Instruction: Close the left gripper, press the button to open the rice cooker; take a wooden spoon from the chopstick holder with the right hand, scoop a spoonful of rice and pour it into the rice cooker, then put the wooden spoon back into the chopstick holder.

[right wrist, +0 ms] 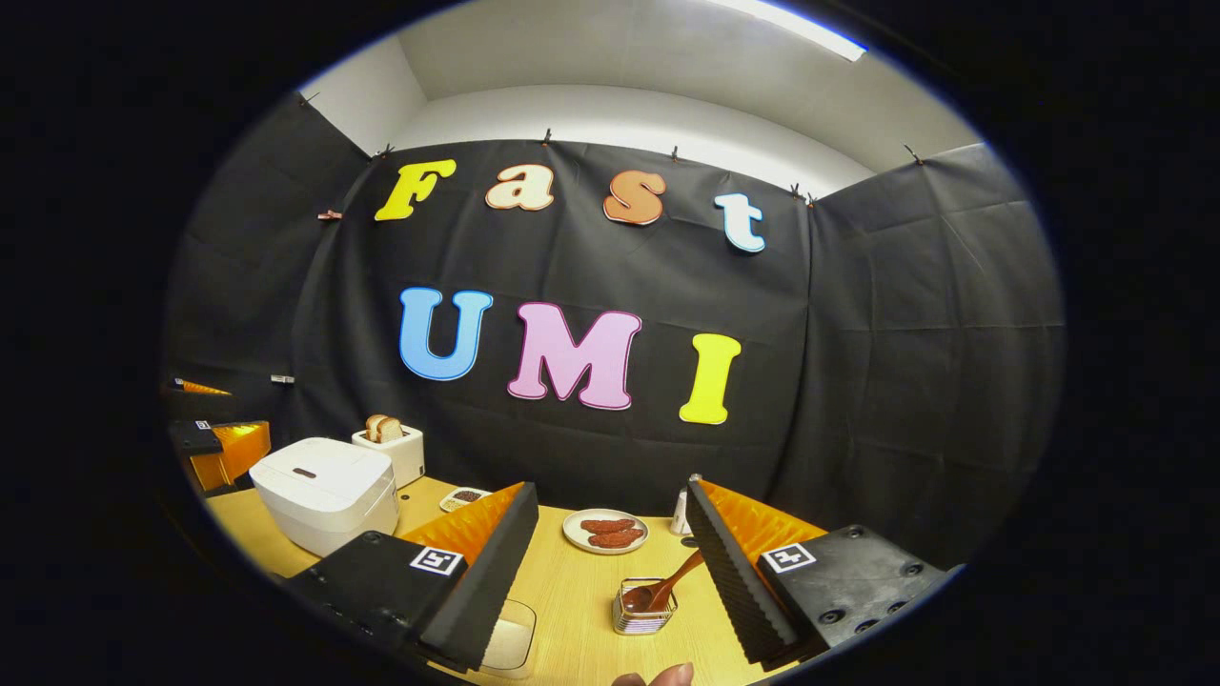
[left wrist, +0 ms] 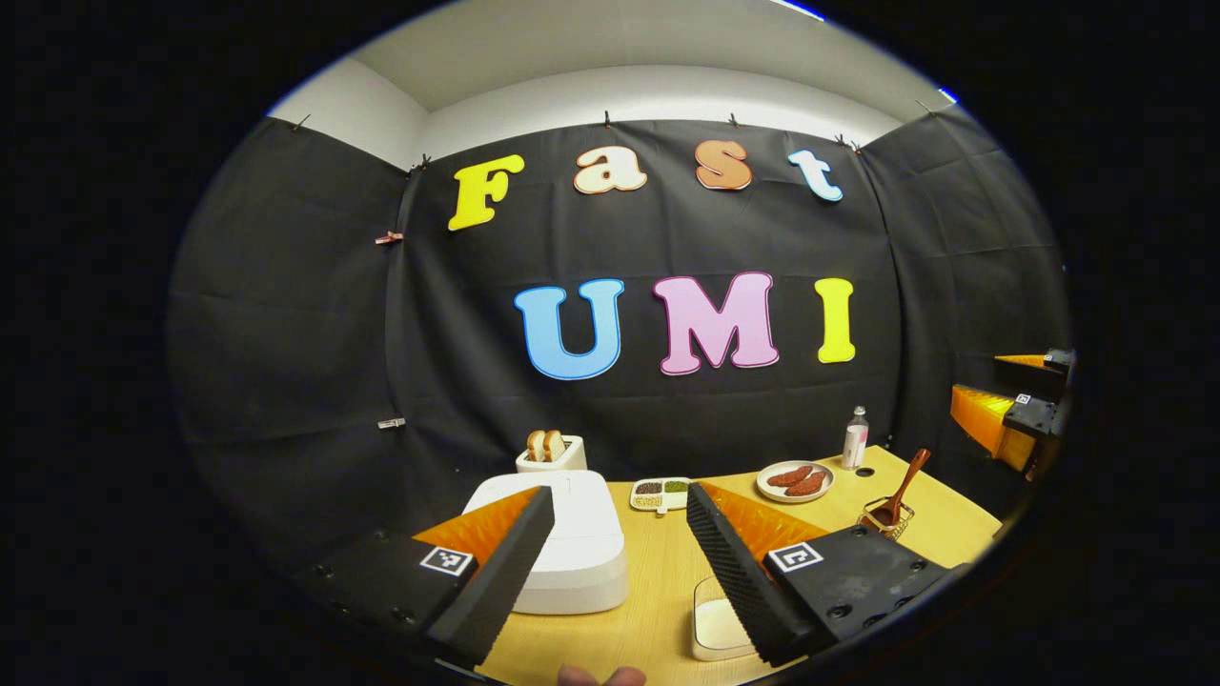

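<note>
Ahead and slightly left of the left gripper (left wrist: 620,562), the white rice cooker (left wrist: 572,548) sits on the worktop (left wrist: 658,581) with its lid still down, nearer this hand than the other. Both sets of jaws stand released, holding nothing. Before the right gripper (right wrist: 610,572), the wooden spoon (right wrist: 667,583) rests in the chopstick holder (right wrist: 644,610), handle leaning up toward the right finger.
</note>
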`<state>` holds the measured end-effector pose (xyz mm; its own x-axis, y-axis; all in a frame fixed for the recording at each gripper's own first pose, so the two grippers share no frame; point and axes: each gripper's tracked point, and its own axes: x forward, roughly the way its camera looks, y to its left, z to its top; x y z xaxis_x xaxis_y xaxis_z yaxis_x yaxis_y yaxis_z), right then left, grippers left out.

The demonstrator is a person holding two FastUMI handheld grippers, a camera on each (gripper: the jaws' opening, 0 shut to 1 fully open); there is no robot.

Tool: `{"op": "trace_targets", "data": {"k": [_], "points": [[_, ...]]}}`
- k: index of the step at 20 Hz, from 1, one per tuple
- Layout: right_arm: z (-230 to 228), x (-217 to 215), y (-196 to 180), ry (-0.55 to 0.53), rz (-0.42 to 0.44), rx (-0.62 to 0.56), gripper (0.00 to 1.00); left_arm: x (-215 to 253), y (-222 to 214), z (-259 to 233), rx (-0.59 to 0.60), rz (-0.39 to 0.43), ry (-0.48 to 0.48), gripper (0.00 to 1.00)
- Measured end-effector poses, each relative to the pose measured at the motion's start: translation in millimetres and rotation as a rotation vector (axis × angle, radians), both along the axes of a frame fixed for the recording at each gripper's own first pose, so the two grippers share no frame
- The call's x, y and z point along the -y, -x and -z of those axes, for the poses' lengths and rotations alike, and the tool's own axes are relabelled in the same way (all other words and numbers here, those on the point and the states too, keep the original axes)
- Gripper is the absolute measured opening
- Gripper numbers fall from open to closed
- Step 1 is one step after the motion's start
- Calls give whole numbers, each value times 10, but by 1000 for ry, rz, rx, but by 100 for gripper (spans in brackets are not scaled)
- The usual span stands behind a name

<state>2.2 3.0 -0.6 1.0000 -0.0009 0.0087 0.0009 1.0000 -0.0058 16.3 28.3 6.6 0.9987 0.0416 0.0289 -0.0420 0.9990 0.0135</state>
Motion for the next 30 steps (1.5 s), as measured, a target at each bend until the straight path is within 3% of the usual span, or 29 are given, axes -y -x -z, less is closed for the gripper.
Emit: {"op": "trace_targets", "data": {"k": [3, 6, 10, 15, 20, 25, 30], "points": [[3, -1, 16, 2, -1, -2, 98, -2, 8, -14, 1, 9, 5, 95], [-11, 6, 21, 5, 3, 4, 97, -31, -10, 3, -7, 15, 40, 61], [-10, 7, 47, 14, 4, 6, 98, -226, -134, 39, -33, 5, 27, 8], [1, 52, 114, 21, 10, 7, 98, -753, -629, 308, -186, -13, 65, 7], [8, 146, 191, 31, 26, 6, 98, -1131, -1268, 591, -307, 35, 151, 7], [19, 255, 252, 40, 52, 3, 98, -1214, -1677, 1150, -485, 114, 270, 7], [35, 325, 294, 48, 70, -4, 98, -1308, -1870, 1389, -561, 116, 282, 7]]}}
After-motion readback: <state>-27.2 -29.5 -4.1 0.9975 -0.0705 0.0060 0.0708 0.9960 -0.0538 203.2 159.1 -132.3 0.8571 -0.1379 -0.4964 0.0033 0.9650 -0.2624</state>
